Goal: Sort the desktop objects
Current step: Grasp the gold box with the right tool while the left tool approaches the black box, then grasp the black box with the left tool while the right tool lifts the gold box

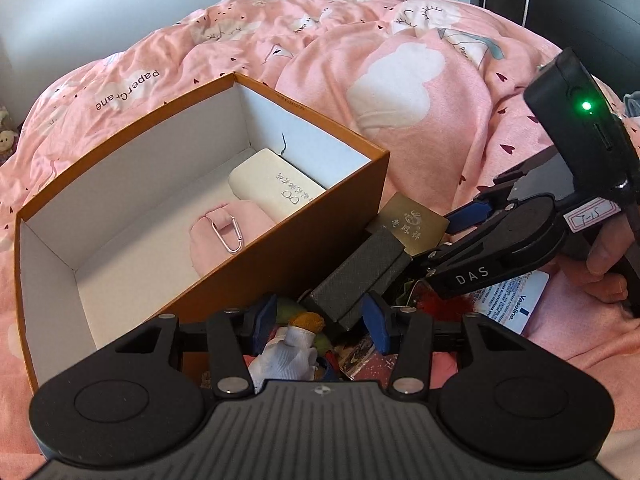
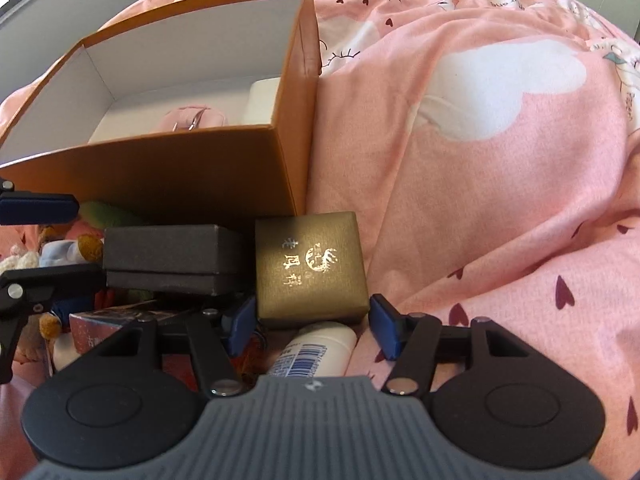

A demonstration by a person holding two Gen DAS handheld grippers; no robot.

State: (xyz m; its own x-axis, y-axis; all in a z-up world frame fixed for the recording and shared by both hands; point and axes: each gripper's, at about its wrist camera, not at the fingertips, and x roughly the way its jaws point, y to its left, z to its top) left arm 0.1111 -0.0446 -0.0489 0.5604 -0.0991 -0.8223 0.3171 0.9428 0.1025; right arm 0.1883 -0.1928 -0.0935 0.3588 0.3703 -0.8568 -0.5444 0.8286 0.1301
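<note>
An open orange box (image 1: 280, 248) (image 2: 168, 168) on the pink bed holds a white case (image 1: 276, 190) and a pink pouch (image 1: 224, 236) with a silver clip. In front of it lie a dark grey box (image 1: 356, 280) (image 2: 168, 258), a gold box (image 1: 412, 222) (image 2: 310, 266), a Vaseline tube (image 1: 512, 304) (image 2: 316, 350) and small plush toys (image 1: 296, 344). My left gripper (image 1: 318, 322) is open, its pads either side of the grey box's near end. My right gripper (image 2: 314, 326) is open around the gold box's near edge; it shows in the left wrist view (image 1: 448, 240).
The pink quilt (image 2: 500, 160) rises in folds to the right and behind the box. A red tassel (image 1: 436, 300) and a dark printed packet (image 2: 104, 328) lie among the clutter. A grey wall is beyond the bed at the left.
</note>
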